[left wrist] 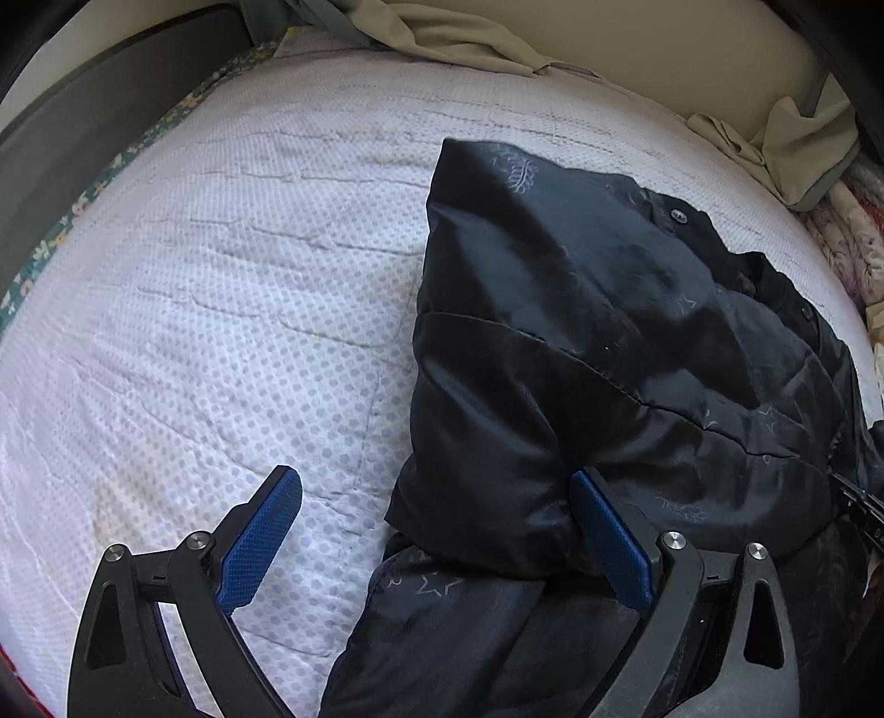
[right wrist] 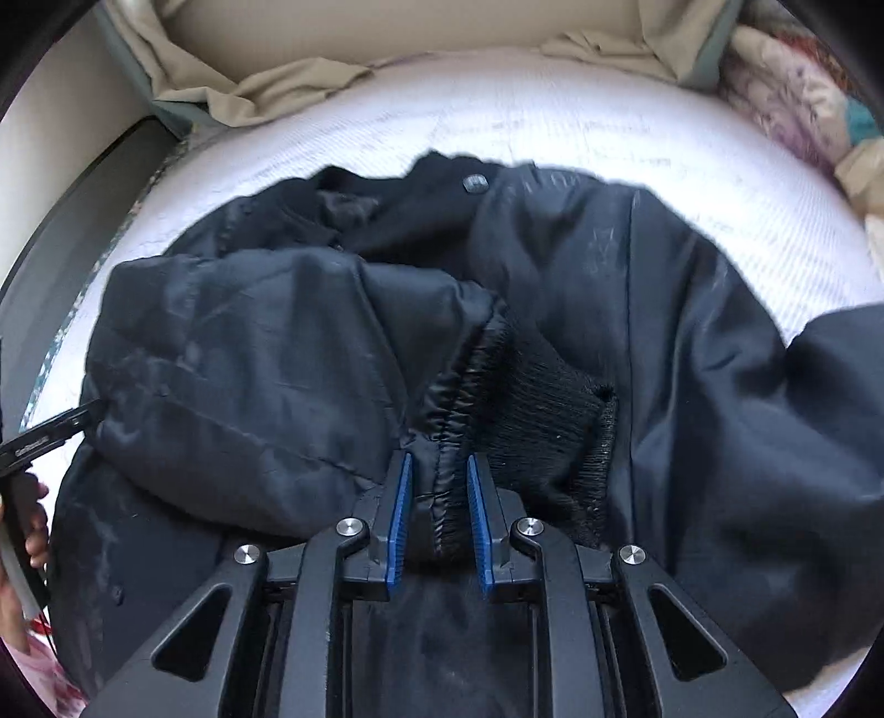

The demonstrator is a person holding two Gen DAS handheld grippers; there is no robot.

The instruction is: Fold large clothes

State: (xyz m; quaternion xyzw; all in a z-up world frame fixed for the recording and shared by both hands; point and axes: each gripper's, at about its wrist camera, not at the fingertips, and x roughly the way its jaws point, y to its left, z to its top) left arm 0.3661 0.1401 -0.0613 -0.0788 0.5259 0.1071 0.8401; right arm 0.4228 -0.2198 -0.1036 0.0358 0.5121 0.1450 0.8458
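A large black padded jacket (left wrist: 608,331) lies bunched on the white quilted mattress (left wrist: 221,276). My left gripper (left wrist: 436,524) is open at the jacket's left edge. A fold of the jacket lies against its right pad, and its left pad (left wrist: 259,541) hangs over bare mattress. In the right wrist view the jacket (right wrist: 690,359) fills the middle, collar and snap button (right wrist: 474,182) at the far side. My right gripper (right wrist: 439,513) is shut on the gathered end of a sleeve (right wrist: 447,442), next to its ribbed knit cuff (right wrist: 547,408).
Beige cloth (left wrist: 442,33) is heaped along the far edge of the mattress, and a flowered blanket (right wrist: 790,94) lies at the far right. A dark bed frame (left wrist: 83,127) runs along the left side. A person's hand (right wrist: 33,524) shows at the left edge.
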